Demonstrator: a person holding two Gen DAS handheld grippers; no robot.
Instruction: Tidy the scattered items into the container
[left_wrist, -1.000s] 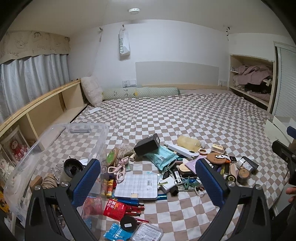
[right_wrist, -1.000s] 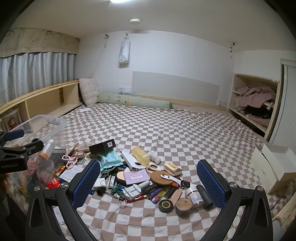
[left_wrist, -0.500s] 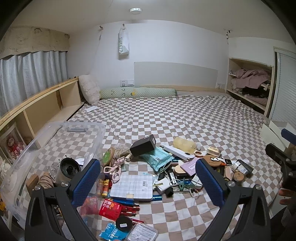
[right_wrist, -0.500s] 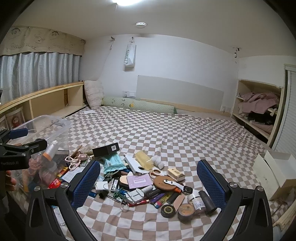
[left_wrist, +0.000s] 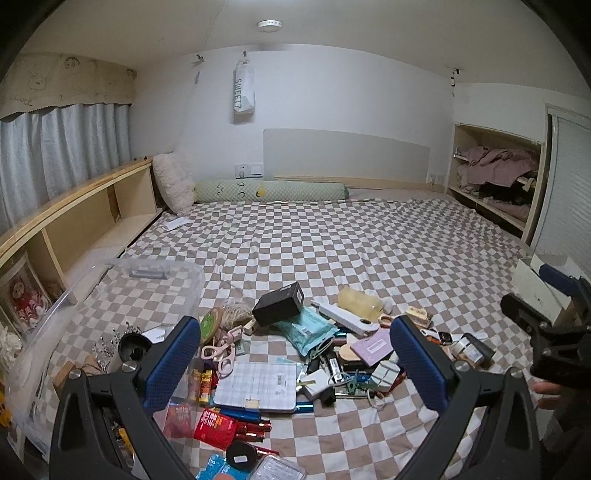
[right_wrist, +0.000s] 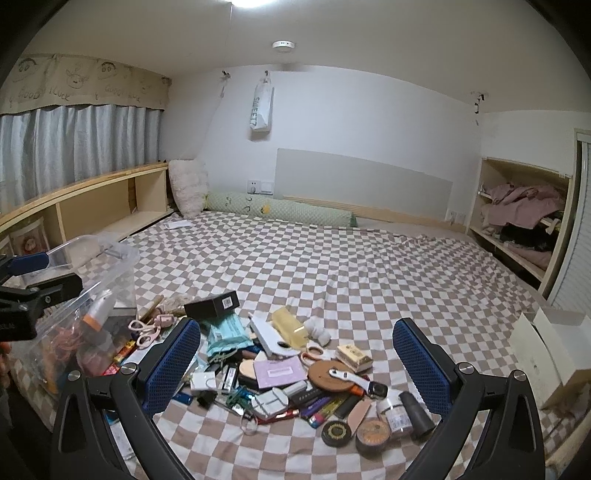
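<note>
Clear plastic container sits at nine o'clock of the scattered items; left gripper and right gripper released, empty, poised above for reach.

Home bedroom, checkered bed, bolster pillow, curtains, clothes shelf

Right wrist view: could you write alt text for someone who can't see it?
Open blue-padded tongs hover empty over a heap of small household items on a checkered bed. A clear plastic bin, partly filled, sits at the left.
</note>
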